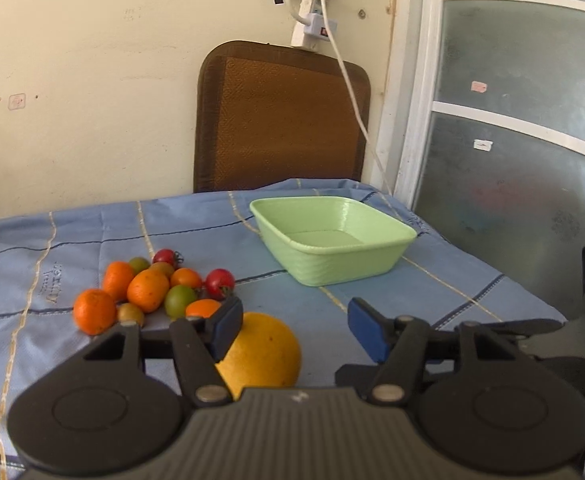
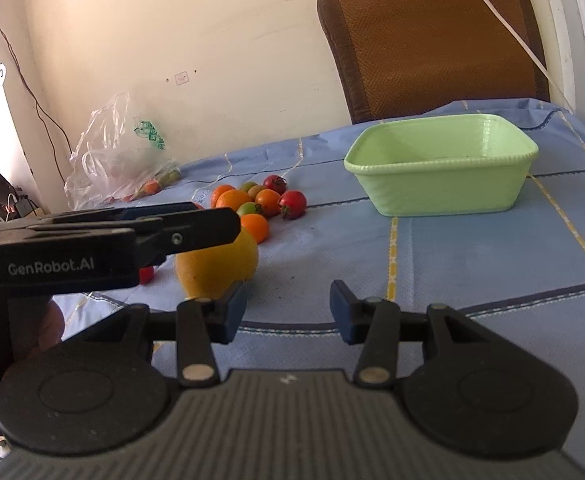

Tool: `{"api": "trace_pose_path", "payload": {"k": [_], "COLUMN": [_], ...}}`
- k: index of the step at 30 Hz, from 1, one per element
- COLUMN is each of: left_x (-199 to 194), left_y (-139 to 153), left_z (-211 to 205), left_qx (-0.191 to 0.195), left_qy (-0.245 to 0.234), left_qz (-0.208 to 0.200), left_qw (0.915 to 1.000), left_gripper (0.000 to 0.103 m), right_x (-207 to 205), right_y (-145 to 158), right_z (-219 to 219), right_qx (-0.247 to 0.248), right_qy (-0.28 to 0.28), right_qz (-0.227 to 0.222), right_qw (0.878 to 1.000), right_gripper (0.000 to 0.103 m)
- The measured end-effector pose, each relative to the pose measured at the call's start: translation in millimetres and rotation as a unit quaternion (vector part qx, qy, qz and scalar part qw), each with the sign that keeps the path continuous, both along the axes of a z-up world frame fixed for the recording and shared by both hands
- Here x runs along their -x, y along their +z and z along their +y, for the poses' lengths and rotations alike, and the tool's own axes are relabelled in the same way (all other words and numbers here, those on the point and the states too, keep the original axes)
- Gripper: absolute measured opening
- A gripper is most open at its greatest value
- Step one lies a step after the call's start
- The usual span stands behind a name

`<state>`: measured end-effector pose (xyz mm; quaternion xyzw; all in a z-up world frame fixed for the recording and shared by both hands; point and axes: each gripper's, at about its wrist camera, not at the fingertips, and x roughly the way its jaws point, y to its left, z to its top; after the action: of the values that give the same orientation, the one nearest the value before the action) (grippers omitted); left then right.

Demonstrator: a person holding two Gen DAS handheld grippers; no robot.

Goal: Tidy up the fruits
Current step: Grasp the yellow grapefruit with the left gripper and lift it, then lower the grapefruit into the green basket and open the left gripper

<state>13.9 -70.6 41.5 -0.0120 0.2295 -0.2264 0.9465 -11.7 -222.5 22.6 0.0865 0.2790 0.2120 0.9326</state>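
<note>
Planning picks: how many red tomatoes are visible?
3 red tomatoes: one at the back of the pile, one on its right side, one partly hidden beneath the left gripper. Others may be hidden.

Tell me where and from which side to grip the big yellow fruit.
Grip the big yellow fruit across its widest middle, coming from the near side, level with the blue cloth. It is round, so a lower or higher pinch would likely slip; small fruits crowd its far left side, while the near and right sides are free.
</note>
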Motion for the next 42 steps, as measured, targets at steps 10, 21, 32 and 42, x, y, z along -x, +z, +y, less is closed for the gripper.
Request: {"api": "trace_pose_path", "payload": {"k": [10,21,32,42], "left_x": [-6,-24,-29,-46], "left_y": [9,-4,-13,11], "left_z": [50,51,22,-6], "left_qx": [0.095,0.123,0.082,0.068], "left_qy": [0.051,0.033,0.007,0.001], "left_qz": [0.033,0.1,0.117,0.084], "left_qw": [0.9936,0.9868,0.9898,0.9941], "left_gripper": [0.065,0.065,0.065,0.057], "right_x": [-3,-29,-30,-36], "right_y": [8,8,-4,9], "right_z": [21,36,39,25], "right_qx": [0.031,0.065,0.09,0.073], "right_qy": [0.047,0.055,0.054,0.04], "right_qz": [-0.032,-0.046,-0.049,-0.086], "right_qw": [0.998,0.995,0.993,0.993], "right_gripper": [0.063,0.076,0.075,0.065]}}
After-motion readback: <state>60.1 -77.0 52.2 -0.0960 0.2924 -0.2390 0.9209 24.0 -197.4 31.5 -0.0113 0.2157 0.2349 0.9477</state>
